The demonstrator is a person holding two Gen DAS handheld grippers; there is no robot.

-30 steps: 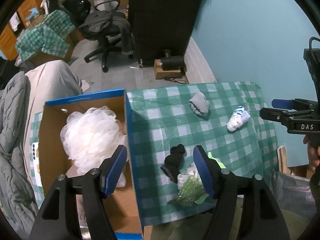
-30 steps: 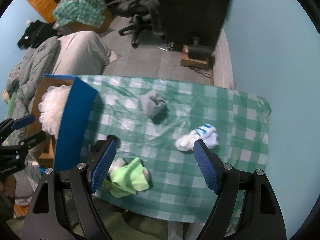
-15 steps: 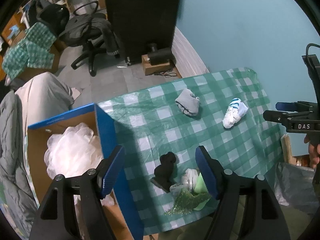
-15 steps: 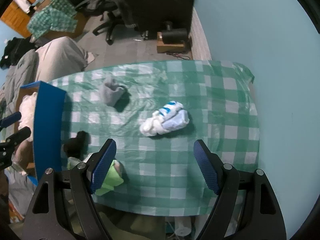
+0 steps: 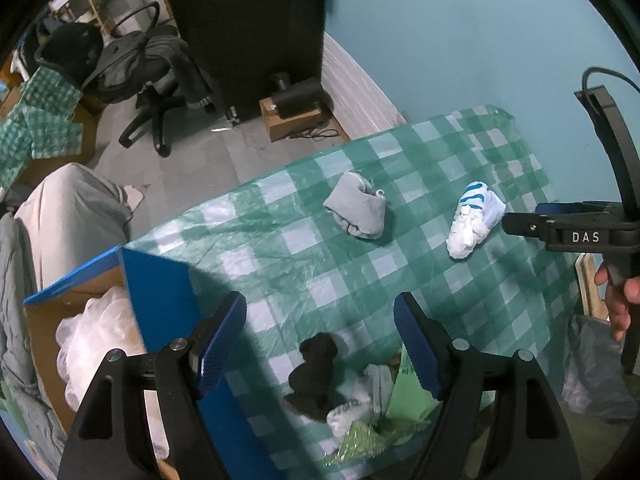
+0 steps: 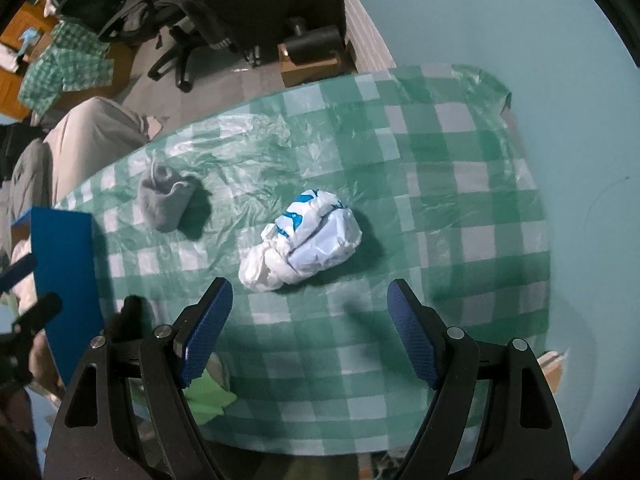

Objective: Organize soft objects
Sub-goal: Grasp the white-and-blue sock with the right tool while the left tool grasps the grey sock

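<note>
Soft objects lie scattered on the green checked tablecloth (image 5: 304, 248). Your left gripper (image 5: 320, 340) has just been opening; its jaws are spread, empty, above a black sock (image 5: 314, 376) near the table's front edge. Beside that sock lie a white bundle (image 5: 352, 412) and a light green cloth (image 5: 408, 396). Your right gripper (image 6: 308, 328) is spread too, nothing between its pads, just short of the white and blue bundle (image 6: 304, 240). A grey sock (image 6: 162, 196) lies farther left. The blue-walled cardboard box (image 5: 160, 292) at the table's left holds a white mesh puff (image 5: 96, 344).
</note>
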